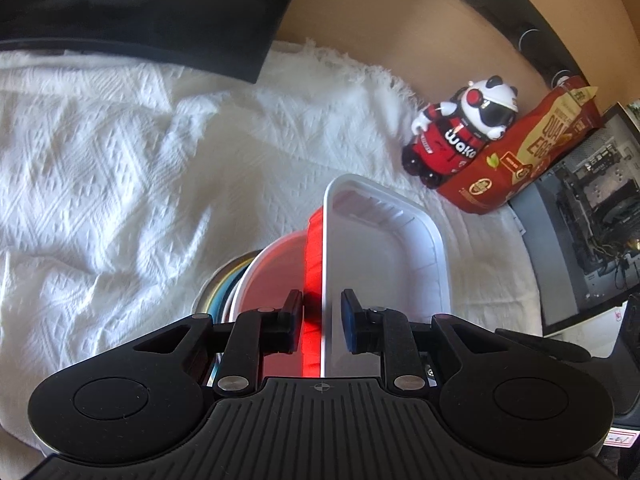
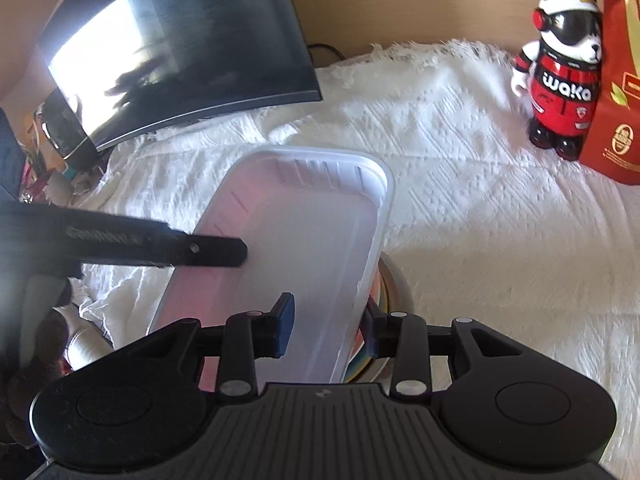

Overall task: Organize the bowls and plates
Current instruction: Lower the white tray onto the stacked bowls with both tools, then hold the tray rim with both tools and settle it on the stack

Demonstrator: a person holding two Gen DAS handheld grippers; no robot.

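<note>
I saw white tray (image 2: pixel 304 240) long axis running straight ahead; right gripper (image 2: pixel 330 326) clamped right rim, left gripper (image 1: pixel 321 322) straddled left rim, pads not pressing.

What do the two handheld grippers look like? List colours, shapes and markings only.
Left gripper and right gripper match: matte black, ribbed centre plate bearing a small crosshair mark, round lobes either side, silver pivot pins, angular black linkages, jaws faced with blue pads. No cables or sleeves visible.

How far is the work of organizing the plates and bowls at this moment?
Done: round dishes already sit stacked on the white cloth. In hand: both the left gripper and the right gripper straddle the white tray's rims over that stack. Left: settling the tray and letting go.
</note>
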